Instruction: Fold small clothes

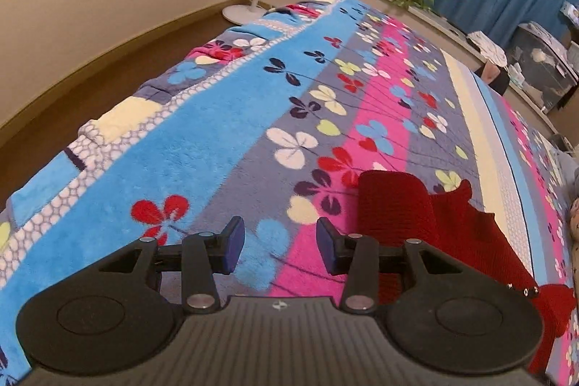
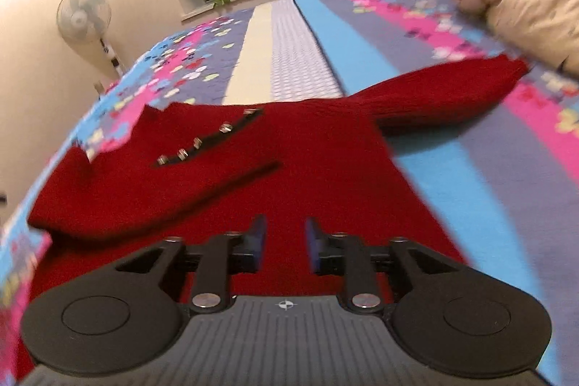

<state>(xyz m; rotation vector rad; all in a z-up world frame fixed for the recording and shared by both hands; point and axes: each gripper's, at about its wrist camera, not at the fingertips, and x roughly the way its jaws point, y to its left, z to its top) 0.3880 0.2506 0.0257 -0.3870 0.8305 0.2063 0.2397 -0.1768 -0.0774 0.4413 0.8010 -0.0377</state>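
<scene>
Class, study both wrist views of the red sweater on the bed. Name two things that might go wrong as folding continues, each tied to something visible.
1. The red sweater lies on a fluffy blanket; open pads of the right gripper might pinch pile along with knit.
2. The metal buttons could snag or make a fold lumpy.

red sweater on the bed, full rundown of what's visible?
The red sweater is a small, dark red ribbed knit lying flat on the flowered blanket. One sleeve stretches out sideways; the other looks folded across the body. A dark strip with five metal buttons crosses the chest. Neither claw touches it.
</scene>
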